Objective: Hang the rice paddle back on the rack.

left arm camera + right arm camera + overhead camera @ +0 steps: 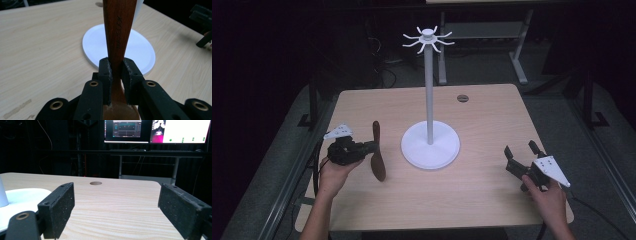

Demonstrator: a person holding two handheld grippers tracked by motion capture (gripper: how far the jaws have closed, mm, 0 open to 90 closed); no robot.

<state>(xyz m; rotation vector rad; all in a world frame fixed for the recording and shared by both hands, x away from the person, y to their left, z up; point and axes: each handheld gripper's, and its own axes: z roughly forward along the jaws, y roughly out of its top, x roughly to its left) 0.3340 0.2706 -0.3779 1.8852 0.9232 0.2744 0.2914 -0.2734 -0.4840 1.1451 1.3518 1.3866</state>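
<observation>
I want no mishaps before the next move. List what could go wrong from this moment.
1. The left gripper clamps the dark brown wooden spoon at its narrow neck alone, so it might pivot or slip.
2. The tall white hook stand with a round base sits close beside the spoon; a swing could knock its thin pole.
3. The right gripper waits open near the light wooden table's right edge, too far to steady anything.

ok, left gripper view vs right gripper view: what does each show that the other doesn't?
Left gripper view alone: the dark brown wooden spatula clamped between its black jaws, and the other gripper at the right edge. Right gripper view alone: wide-open jaws with nothing between, lit monitors behind, a round table hole. Both: the light wooden table and the white round stand base.
</observation>
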